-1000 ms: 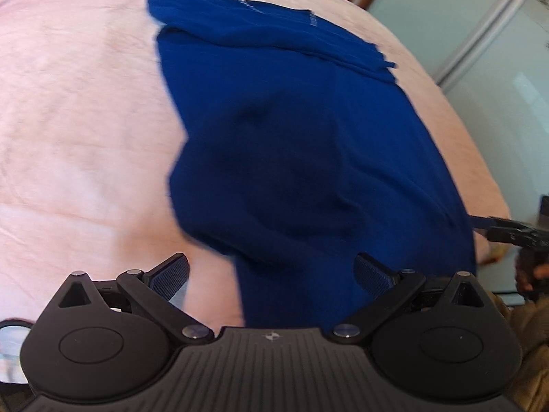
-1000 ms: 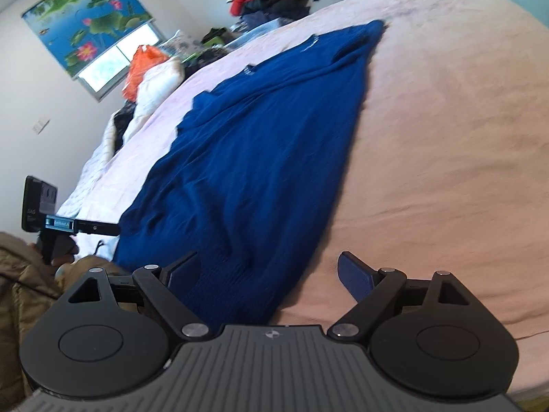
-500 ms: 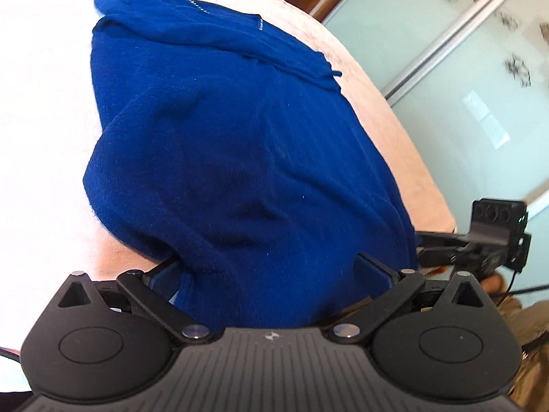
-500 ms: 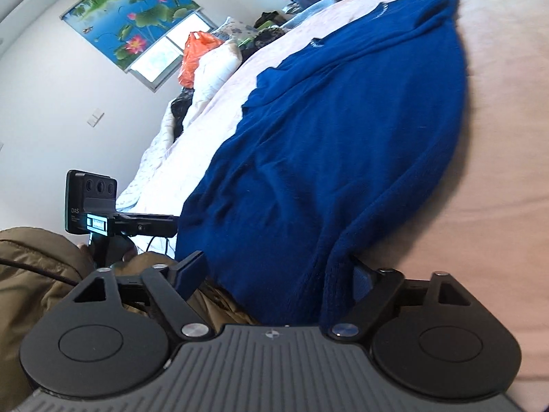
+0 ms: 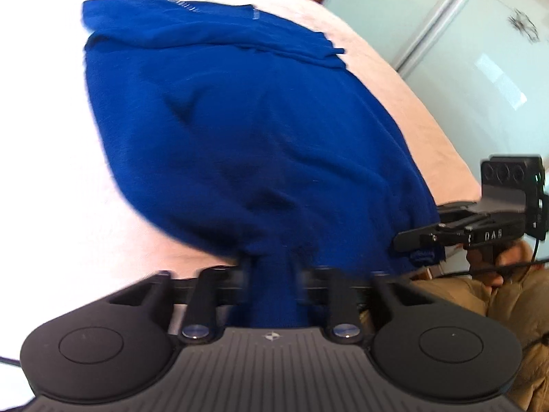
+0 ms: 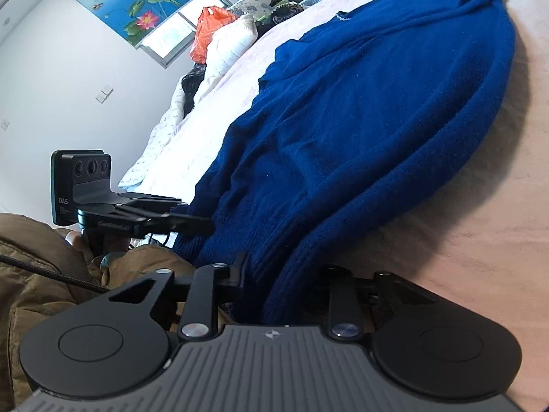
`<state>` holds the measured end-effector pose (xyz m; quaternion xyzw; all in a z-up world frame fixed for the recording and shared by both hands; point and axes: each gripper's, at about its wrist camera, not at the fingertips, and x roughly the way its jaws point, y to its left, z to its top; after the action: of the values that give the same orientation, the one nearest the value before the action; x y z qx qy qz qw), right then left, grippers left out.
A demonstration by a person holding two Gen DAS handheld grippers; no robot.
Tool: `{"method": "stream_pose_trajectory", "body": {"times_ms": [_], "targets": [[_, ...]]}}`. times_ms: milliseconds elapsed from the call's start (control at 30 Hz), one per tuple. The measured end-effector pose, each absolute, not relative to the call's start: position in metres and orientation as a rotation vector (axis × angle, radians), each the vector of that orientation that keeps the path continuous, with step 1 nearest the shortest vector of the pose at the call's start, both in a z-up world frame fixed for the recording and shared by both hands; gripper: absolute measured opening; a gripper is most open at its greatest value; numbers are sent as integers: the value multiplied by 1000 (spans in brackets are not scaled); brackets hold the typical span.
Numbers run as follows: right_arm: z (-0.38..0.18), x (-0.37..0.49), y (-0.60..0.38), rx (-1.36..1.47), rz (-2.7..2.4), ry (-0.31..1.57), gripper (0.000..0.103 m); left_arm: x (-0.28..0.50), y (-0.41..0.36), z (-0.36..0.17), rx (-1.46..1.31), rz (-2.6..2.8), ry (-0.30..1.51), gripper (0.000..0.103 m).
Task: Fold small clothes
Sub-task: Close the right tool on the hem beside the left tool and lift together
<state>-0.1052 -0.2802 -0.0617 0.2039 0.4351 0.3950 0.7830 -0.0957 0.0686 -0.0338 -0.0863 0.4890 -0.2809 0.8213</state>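
Observation:
A dark blue knit sweater (image 5: 260,130) lies on a pale pink bed (image 5: 51,158), its near hem lifted off the sheet. My left gripper (image 5: 271,271) is shut on the near hem at one corner. My right gripper (image 6: 278,285) is shut on the hem at the other corner. The sweater also fills the right wrist view (image 6: 360,130), with its far end flat on the bed (image 6: 480,240). Each gripper shows in the other's view: the right gripper (image 5: 411,243) and the left gripper (image 6: 202,221), both pinching the blue hem.
Frosted glass wardrobe doors (image 5: 463,44) stand beyond the bed's right side. A pile of pillows and clothes with an orange bag (image 6: 209,32) sits at the bed's far end under a window with a lotus blind (image 6: 137,3). The person's tan jacket (image 6: 44,267) is close by.
Both grippers went from open over the hem to shut on it. The near hem has risen off the bed and the sweater bulges upward.

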Motion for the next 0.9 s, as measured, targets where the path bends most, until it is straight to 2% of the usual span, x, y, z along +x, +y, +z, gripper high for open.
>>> {"method": "stream_pose_trajectory", "body": {"times_ms": [167, 367, 900], "targets": [[-55, -109, -279, 404, 826, 929, 22, -102, 72, -23, -185, -605, 978, 14], [-42, -104, -287, 410, 802, 876, 21, -99, 73, 4, -184, -607, 845, 14], [-12, -48, -296, 446, 741, 730, 21, -50, 84, 24, -294, -442, 719, 14]]}}
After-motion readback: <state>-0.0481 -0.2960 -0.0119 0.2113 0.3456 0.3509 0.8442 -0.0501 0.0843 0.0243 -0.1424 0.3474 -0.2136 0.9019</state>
